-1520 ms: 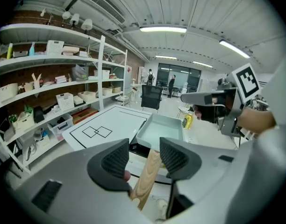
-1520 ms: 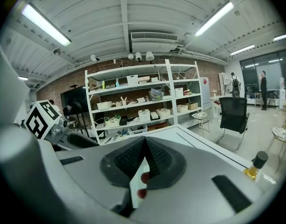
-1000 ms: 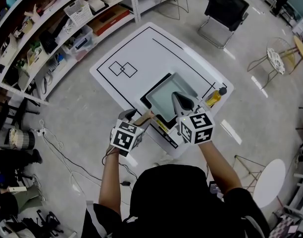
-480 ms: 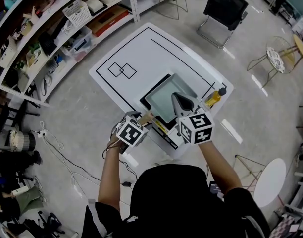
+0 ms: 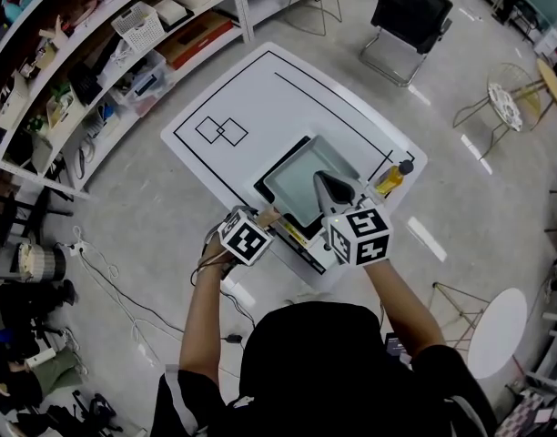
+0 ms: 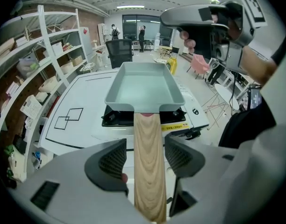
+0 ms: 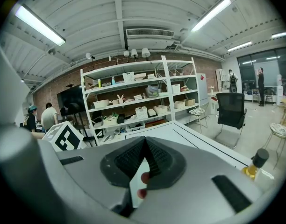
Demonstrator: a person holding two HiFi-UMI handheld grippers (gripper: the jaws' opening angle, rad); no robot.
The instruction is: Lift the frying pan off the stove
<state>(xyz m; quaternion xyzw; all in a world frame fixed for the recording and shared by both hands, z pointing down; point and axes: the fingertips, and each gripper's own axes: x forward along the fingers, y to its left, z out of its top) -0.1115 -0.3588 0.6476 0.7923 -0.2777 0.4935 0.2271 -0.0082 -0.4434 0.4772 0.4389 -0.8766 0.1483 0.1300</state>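
On the white table [image 5: 260,89] the stove [image 5: 266,190] sat toward five o'clock, the frying pan [image 5: 301,180] resting on it. The left gripper [image 6: 144,158] straddled its wooden handle [image 6: 146,129], jaws apart and unclamped. The right gripper [image 7: 145,158] was pinched shut, empty. Lifted on a loose grip, the pan would likely tip.

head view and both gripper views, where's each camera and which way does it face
Head view: on the person's head, facing steeply down at the table and pan; shows both forearms, left gripper and right gripper.
Left gripper view: on the left gripper, facing along its open jaws flanking the pan's handle; right gripper at top right.
Right gripper view: on the right gripper, facing level at the shelves; jaws shut.
Shared: pan in head and left gripper views; bottle in head and right gripper views.
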